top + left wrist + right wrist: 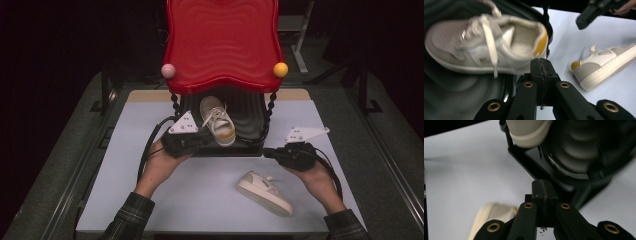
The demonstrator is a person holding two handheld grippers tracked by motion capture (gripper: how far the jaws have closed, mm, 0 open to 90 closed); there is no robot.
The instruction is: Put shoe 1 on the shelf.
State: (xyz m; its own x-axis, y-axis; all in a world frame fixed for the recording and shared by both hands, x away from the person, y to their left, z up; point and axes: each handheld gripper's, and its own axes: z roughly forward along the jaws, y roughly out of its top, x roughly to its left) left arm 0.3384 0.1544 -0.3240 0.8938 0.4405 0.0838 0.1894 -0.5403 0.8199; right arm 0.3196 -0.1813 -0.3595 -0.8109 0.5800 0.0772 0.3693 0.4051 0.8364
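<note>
Holding both claws pressed shut with nothing between the jaws, I work over a pale blue table mat (165, 210). Nearest me, a white sneaker (264, 193) lies on its side on the mat, just below and inward of my right claw (267, 152), close to it but not touching. In the right gripper view only a cream edge of it shows at the bottom left, cut off and blurred.

My left claw (206, 141) sits at the front lip of the black lower shelf (250, 122) of a shoe rack. A second white sneaker with a yellow heel tab (218, 121) rests on that shelf, heel toward me, right beside the jaw tips; in the left gripper view it is smeared, so I cannot tell whether they touch.

Farther back, the red top shelf (222, 42) hides the rear of the black shelf, with a pink ball (168, 70) and a yellow ball (280, 69) at its front corners.
</note>
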